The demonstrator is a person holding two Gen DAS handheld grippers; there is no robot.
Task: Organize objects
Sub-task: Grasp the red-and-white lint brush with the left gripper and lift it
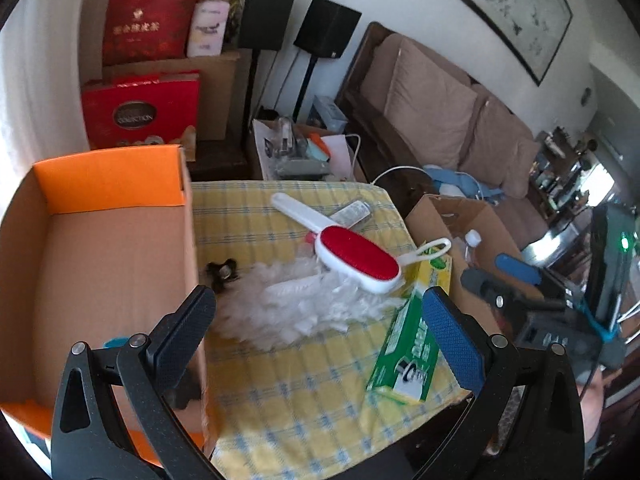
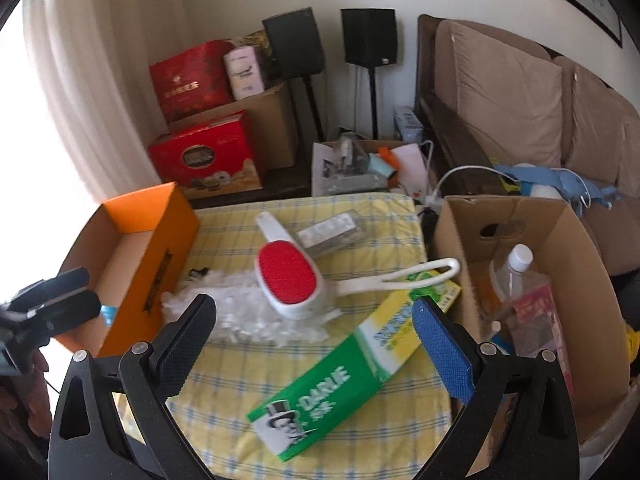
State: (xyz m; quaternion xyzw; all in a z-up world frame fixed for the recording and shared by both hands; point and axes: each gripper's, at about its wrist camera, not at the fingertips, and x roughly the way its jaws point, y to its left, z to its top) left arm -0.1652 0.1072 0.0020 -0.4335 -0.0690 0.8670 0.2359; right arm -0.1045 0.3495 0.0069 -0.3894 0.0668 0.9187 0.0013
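A small table covered by a yellow checked cloth (image 2: 304, 392) carries the clutter to be sorted. The left gripper (image 1: 320, 320) hovers over the table's near edge with its jaws spread wide and nothing between them; its left finger hangs over the wall of the orange cardboard box (image 1: 100, 240), which stands at the table's left side. The right gripper (image 2: 316, 344) also stands wide open and empty, above the near end of the green Darlie toothpaste box (image 2: 320, 396), which lies slanted across the cloth's front right part. A red-faced lint brush (image 2: 286, 276) with a white handle rests on a white fluffy duster (image 2: 248, 312) in the middle of the table, the duster's looped handle (image 2: 416, 276) reaching over the toothpaste box. Behind the brush lies a clear, flat package (image 2: 332, 232). A small black object (image 1: 222, 270) sits just beside the orange box. To the right of the table stands a brown carton (image 2: 568, 248) holding a clear plastic bottle (image 2: 516, 276)
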